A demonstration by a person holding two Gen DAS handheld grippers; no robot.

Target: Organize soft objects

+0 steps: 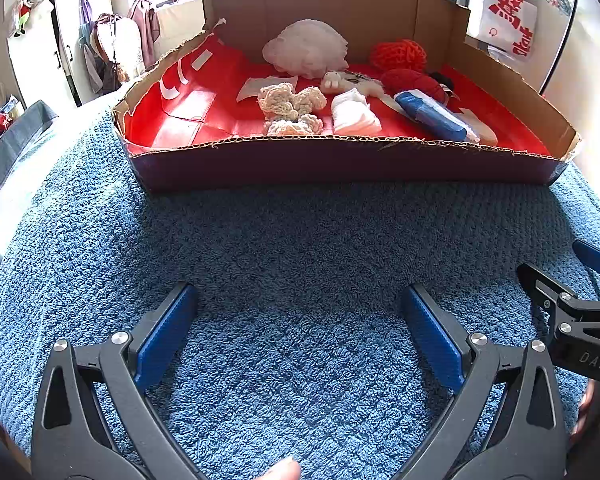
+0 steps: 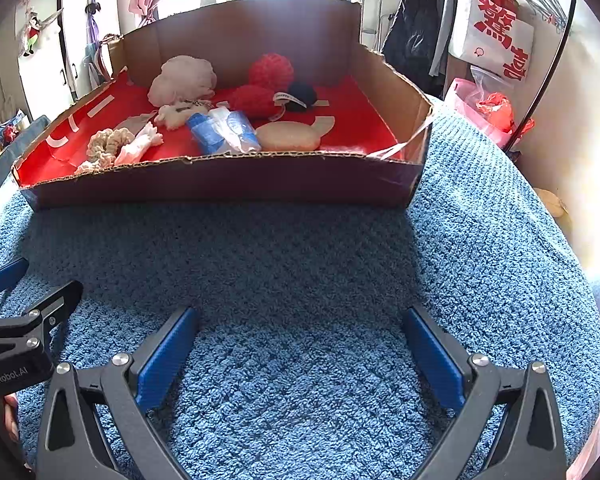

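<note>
A cardboard box [image 1: 340, 160] with a red floor stands on a blue towel [image 1: 300, 240]. In it lie a white mesh puff [image 1: 306, 48], orange yarn [image 1: 398, 54], a red yarn ball [image 1: 414, 82], a cream crochet piece [image 1: 290, 108], a folded white cloth [image 1: 354, 114], a blue-and-white pack [image 1: 434, 116] and a small white plush [image 1: 334, 80]. The right wrist view also shows a dark yarn ball [image 2: 302, 96] and a beige sponge [image 2: 288, 136]. My left gripper [image 1: 300, 300] and right gripper [image 2: 300, 322] are open and empty over the towel, side by side, short of the box.
The box's front wall [image 2: 220, 184] is low, its back wall tall. A white bag with red characters [image 2: 496, 36] and a pink plastic bag [image 2: 484, 108] sit to the right. White cupboards [image 1: 40, 60] stand at left.
</note>
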